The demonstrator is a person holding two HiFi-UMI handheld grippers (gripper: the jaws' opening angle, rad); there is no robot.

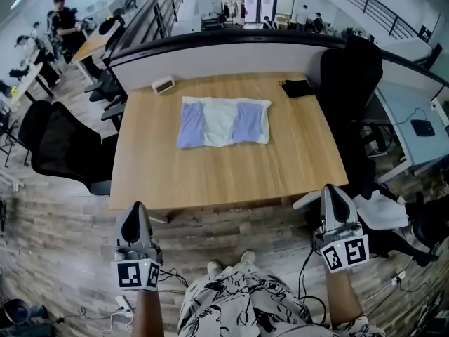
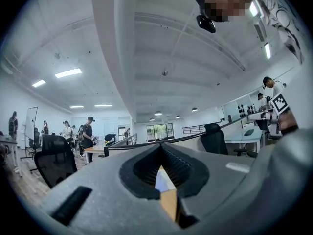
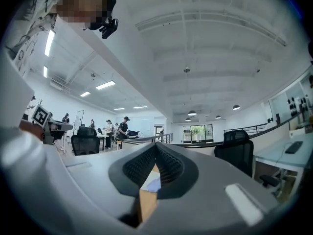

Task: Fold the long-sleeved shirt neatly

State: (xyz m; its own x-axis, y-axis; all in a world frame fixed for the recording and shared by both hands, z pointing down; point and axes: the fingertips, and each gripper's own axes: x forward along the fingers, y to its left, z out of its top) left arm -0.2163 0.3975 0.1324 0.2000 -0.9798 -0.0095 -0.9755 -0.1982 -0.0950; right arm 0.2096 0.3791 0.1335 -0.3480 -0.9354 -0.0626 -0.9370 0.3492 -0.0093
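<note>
Open-plan office space is surrounding a wooden counter (image 1: 231, 174), with black office chairs (image 1: 59, 146) standing on its left and right and people working at desks far left. On the far half of the counter the long-sleeved shirt (image 1: 223, 121) is lying flat as a compact rectangle, its blue sleeves lying over a white middle panel. A small white device (image 1: 163, 85) is sitting near the far left corner and a flat black item (image 1: 297, 88) near the far right corner, both apart from the shirt. The left gripper (image 1: 137, 213) and the right gripper (image 1: 331, 199) are hovering off the near edge of the counter, close to the person's body and well apart from the shirt. Each gripper view is showing its jaws together with nothing between them: left gripper (image 2: 161, 168), right gripper (image 3: 155, 168). Judging from the layout, the folding is appearing complete or nearly so, and no fold is in hand at this moment. If a further fold is required, the next move is calling for both grippers to reach across the counter, part their jaws, and take two matching corners of the shirt's near or far edge.
</note>
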